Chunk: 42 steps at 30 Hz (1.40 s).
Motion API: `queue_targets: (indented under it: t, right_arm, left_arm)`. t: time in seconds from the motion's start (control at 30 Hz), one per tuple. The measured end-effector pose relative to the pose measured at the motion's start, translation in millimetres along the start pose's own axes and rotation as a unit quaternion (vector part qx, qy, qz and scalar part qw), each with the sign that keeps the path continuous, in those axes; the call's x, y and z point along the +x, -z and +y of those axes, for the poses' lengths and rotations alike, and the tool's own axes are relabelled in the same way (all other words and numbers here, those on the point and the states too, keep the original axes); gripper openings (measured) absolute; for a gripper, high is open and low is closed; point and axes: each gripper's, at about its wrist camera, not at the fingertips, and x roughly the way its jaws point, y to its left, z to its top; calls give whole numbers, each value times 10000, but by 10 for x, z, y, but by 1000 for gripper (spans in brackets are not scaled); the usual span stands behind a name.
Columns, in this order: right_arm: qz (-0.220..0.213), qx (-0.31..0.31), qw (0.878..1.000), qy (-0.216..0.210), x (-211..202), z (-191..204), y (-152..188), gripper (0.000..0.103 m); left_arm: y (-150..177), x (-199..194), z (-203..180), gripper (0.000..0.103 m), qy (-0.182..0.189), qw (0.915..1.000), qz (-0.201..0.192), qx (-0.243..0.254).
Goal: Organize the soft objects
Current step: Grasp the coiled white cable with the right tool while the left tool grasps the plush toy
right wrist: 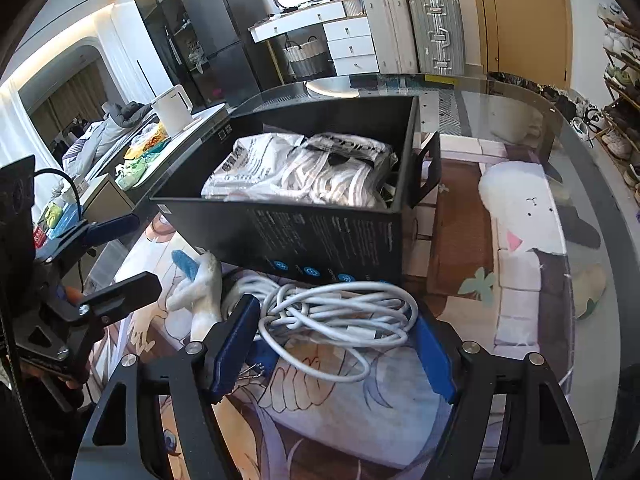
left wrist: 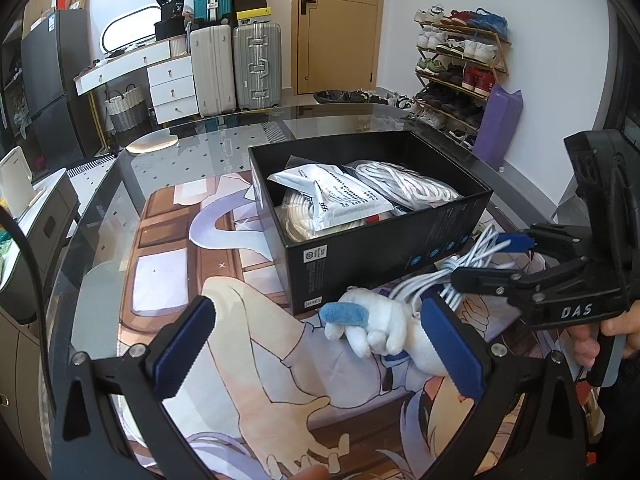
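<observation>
A black box [left wrist: 384, 240] [right wrist: 320, 236] stands on the glass table and holds bagged white cords [left wrist: 404, 180] [right wrist: 332, 176]. A white plush toy with a blue ear [left wrist: 372, 324] [right wrist: 200, 284] lies on the printed mat in front of the box. A coil of white cable [right wrist: 340, 312] [left wrist: 460, 268] lies beside it. My left gripper [left wrist: 316, 344] is open, its right pad next to the plush. My right gripper [right wrist: 332, 344] [left wrist: 484, 260] is open with its jaws on either side of the cable coil.
An anime-print mat [left wrist: 240, 360] [right wrist: 520, 240] covers the round glass table [left wrist: 100, 208]. Suitcases [left wrist: 236, 68], white drawers [left wrist: 172, 88], a door and a shoe rack [left wrist: 460, 64] stand behind. A white kettle [right wrist: 174, 110] sits on a side counter.
</observation>
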Motion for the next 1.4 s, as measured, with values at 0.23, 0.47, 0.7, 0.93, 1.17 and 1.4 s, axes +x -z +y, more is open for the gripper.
queue_targets:
  t: [0.23, 0.47, 0.7, 0.93, 1.17, 1.4]
  right_arm:
    - [14, -185, 9998, -50, -230, -87, -14, 67]
    - [646, -836, 9941, -238, -239, -43, 176, 67]
    - [682, -1139, 9910, -189, -209, 29, 269, 68]
    - [798, -1487, 9836, -631, -104, 186, 346, 69]
    - [649, -1595, 9822, -753, -77, 319, 348, 69]
    - [515, -1893, 9793, -498, 72, 490, 323, 61]
  left_arm:
    - [-2, 2, -27, 103, 31, 10000, 12, 37]
    - [12, 5, -41, 103, 45, 10000, 26, 55]
    - [33, 17, -67, 103, 64, 9999, 61, 92]
    - [36, 21, -67, 103, 72, 9999, 87, 103]
    - [43, 26, -73, 103, 98, 9998, 127, 133]
    - [51, 31, -98, 103, 148, 9996, 169, 191]
